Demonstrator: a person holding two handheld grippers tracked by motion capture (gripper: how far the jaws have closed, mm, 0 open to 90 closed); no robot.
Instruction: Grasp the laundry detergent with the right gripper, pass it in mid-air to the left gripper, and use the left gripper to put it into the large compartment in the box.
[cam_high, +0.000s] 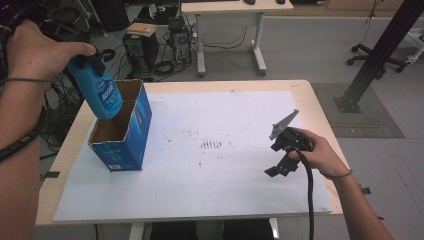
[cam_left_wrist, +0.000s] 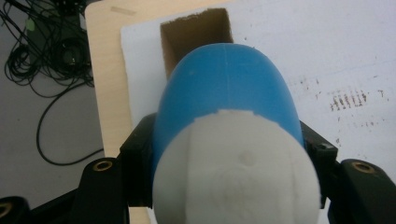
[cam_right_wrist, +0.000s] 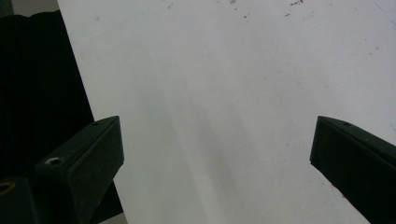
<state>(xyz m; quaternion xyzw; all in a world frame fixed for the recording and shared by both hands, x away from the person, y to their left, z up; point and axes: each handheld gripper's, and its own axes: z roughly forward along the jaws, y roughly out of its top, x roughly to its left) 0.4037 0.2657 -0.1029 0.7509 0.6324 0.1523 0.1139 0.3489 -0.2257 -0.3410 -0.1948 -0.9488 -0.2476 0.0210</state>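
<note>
A blue bottle (cam_high: 103, 94) with a white label hangs tilted over the open top of a blue carton (cam_high: 128, 134), its lower end at the opening's rim. My left gripper (cam_high: 93, 62) is shut on the bottle's upper part, with a hand around it. In the left gripper view the black jaws clamp the bottle (cam_left_wrist: 224, 84) from both sides, its white end (cam_left_wrist: 233, 177) is nearest the camera, and the carton's brown inside (cam_left_wrist: 196, 35) lies beyond. My left gripper (cam_left_wrist: 229, 137) points down. My right gripper (cam_high: 276, 160) (cam_right_wrist: 217, 140) rests low over the white sheet (cam_high: 210, 190), open, nothing between its jaws.
The white sheet covers most of the wooden table (cam_high: 320, 115). Beyond the table stand a desk (cam_high: 230, 30), computer towers (cam_high: 140, 47) and tangled cables on the floor. A black slanted post (cam_high: 375, 55) and an office chair (cam_high: 380, 60) are at the far right.
</note>
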